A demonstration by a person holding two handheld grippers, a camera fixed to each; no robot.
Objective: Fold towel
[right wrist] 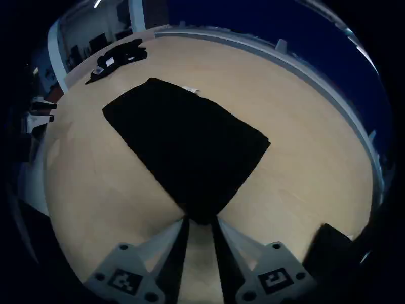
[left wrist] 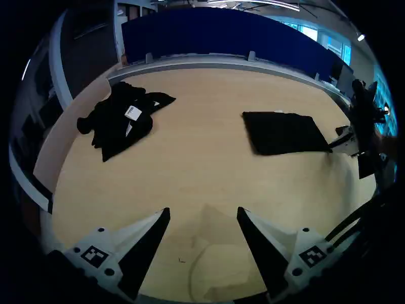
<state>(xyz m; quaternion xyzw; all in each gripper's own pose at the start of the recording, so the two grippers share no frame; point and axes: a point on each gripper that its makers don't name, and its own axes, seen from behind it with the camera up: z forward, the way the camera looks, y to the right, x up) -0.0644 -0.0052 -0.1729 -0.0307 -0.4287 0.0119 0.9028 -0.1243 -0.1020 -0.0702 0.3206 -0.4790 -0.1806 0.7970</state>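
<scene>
Broad bare desk (left wrist: 202, 172) lies open across the middle and near side, with a wide lane between the flat black towel (left wrist: 283, 133) and the crumpled heap of dark cloth (left wrist: 119, 121), while a blue partition (left wrist: 223, 33) walls off the far edge.

Matt black cloth for the towel (left wrist: 283, 133) at three o'clock in the left gripper view, flat and without shine. Same dull black cloth in the crumpled heap (left wrist: 119, 124) at ten o'clock, with white paper-like tags (left wrist: 132, 112). Smooth pale wood-grain top on the table (left wrist: 202, 167), faintly sheened. White matt plastic with dull black inner faces on the left gripper (left wrist: 202, 209), likewise on the right gripper (right wrist: 200, 219). Deep blue, cloth-looking partition (left wrist: 217, 33) at twelve.
</scene>
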